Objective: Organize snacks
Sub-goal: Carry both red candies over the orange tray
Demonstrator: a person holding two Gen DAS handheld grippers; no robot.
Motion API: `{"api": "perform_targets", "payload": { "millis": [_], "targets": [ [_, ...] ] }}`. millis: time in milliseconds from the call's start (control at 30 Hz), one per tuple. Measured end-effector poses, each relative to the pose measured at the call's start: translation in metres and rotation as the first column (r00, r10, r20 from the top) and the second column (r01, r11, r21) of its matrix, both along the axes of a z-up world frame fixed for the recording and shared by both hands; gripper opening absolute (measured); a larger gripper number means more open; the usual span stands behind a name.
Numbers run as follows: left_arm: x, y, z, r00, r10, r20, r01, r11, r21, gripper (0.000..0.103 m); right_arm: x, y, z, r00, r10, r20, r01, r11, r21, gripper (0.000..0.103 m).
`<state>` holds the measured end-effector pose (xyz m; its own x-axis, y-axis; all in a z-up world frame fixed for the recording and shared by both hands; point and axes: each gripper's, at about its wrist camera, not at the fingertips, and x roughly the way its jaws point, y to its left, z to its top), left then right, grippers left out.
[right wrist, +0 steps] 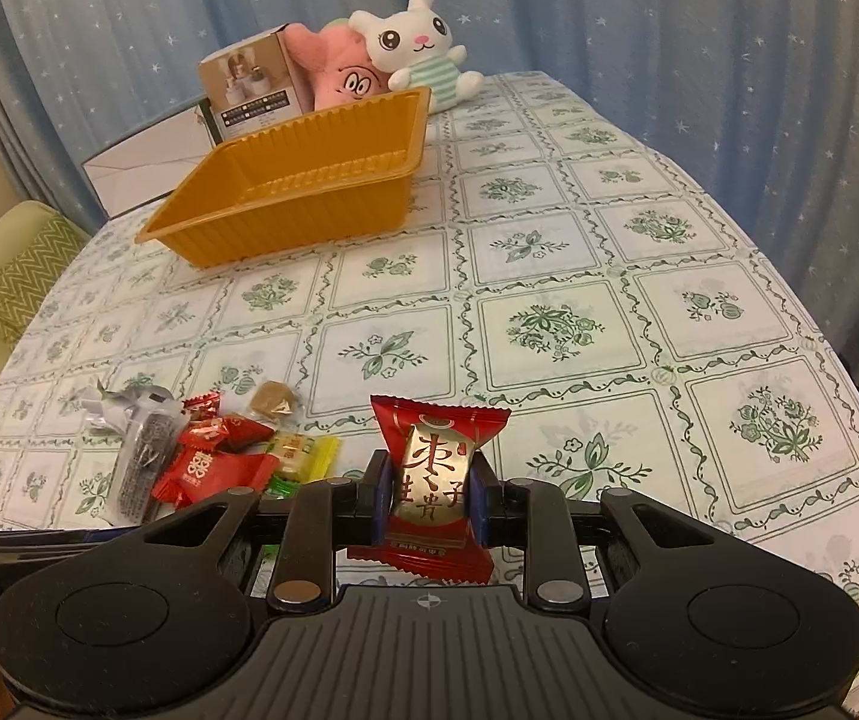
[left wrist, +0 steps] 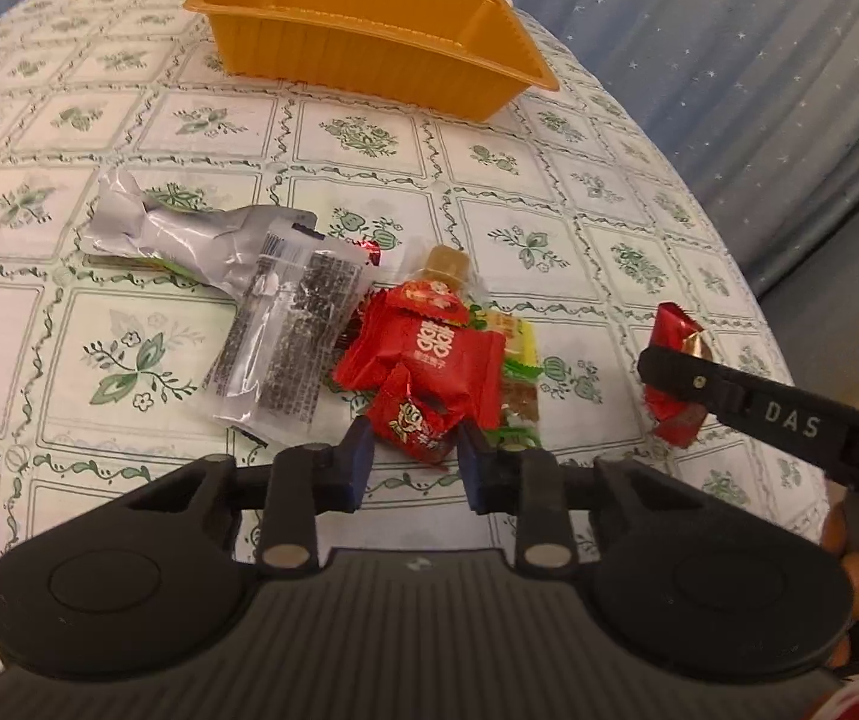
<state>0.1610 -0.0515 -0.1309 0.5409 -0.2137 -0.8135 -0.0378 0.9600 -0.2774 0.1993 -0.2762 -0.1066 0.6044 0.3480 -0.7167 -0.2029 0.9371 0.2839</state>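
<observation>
Pile (left wrist: pixel 369 324) edges overlap; lower packets stay hidden. Your left tool (left wrist: pixel 414 444) pinches a small red candy (left wrist: pixel 414 420); your right tool (right wrist: pixel 429 495) clamps a red-gold candy (right wrist: pixel 432 480).

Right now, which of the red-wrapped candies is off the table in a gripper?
The red candy with the gold label, clamped in the right gripper away from the pile. The other red ones lie heaped on the tablecloth.
</observation>
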Motion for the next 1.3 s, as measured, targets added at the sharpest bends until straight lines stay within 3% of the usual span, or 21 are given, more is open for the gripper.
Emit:
{"api": "perform_targets", "payload": {
  "millis": [200,367,400,567,633,733,967,1300],
  "targets": [
    [-0.007,0.000,0.000,1.000,-0.003,0.005,0.003,1.000,0.020,0.017,0.000,0.004,0.003,1.000,-0.002,0.004,0.002,1.000,0.007,0.026],
    [-0.011,-0.007,0.001,0.997,-0.073,0.020,0.070,0.991,0.111,0.018,0.000,0.007,0.003,1.000,0.003,0.007,-0.003,1.000,0.003,0.026],
    [-0.011,-0.009,0.003,0.996,-0.079,0.035,0.074,0.989,0.130,0.020,0.000,0.007,0.003,1.000,0.004,0.008,-0.004,1.000,0.001,0.026],
    [-0.006,-0.018,0.002,0.985,-0.152,0.081,0.132,0.969,0.210,0.050,0.001,0.011,0.004,1.000,0.007,0.007,-0.007,1.000,-0.005,0.026],
    [-0.004,-0.020,-0.002,0.981,-0.177,0.077,0.156,0.962,0.226,0.050,0.001,0.011,0.004,1.000,0.006,0.006,-0.006,1.000,-0.004,0.026],
    [-0.004,-0.022,-0.007,0.977,-0.201,0.077,0.177,0.953,0.246,0.046,0.001,0.012,0.004,1.000,0.009,0.005,-0.009,1.000,-0.005,0.026],
    [-0.010,-0.026,-0.005,0.966,-0.240,0.098,0.203,0.934,0.293,0.021,0.002,0.017,0.006,1.000,0.016,0.012,-0.016,1.000,-0.010,0.026],
    [-0.027,-0.012,0.032,0.963,-0.215,0.161,0.172,0.953,0.248,0.021,-0.003,0.025,0.020,0.998,0.030,0.049,-0.030,1.000,-0.002,0.026]
  ]
}}
